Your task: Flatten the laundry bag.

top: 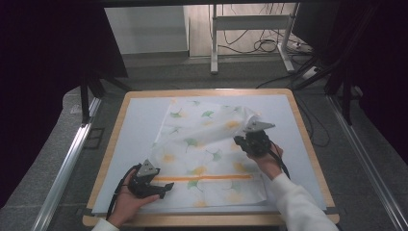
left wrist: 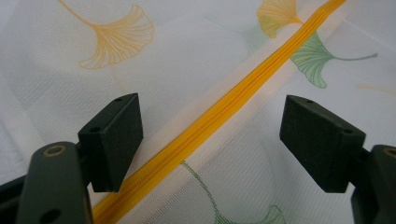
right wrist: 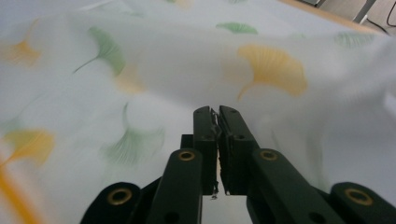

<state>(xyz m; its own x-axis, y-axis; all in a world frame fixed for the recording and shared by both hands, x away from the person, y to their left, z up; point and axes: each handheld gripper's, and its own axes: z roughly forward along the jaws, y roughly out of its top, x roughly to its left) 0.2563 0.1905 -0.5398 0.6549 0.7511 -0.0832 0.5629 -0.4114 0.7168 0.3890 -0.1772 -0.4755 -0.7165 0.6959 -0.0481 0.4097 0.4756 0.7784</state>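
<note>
On table (top: 298,144): left tool (left wrist: 212,140) open over orange zipper (left wrist: 224,109); right tool (right wrist: 218,140) clamped on mesh bag (top: 202,139) fabric.

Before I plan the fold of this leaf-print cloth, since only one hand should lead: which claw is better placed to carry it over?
The right claw. Its jaws are shut on the cloth, a lifted part of which it holds off the table. The left claw stands open over the orange zipper, gripping nothing, so it suits holding down.
</note>
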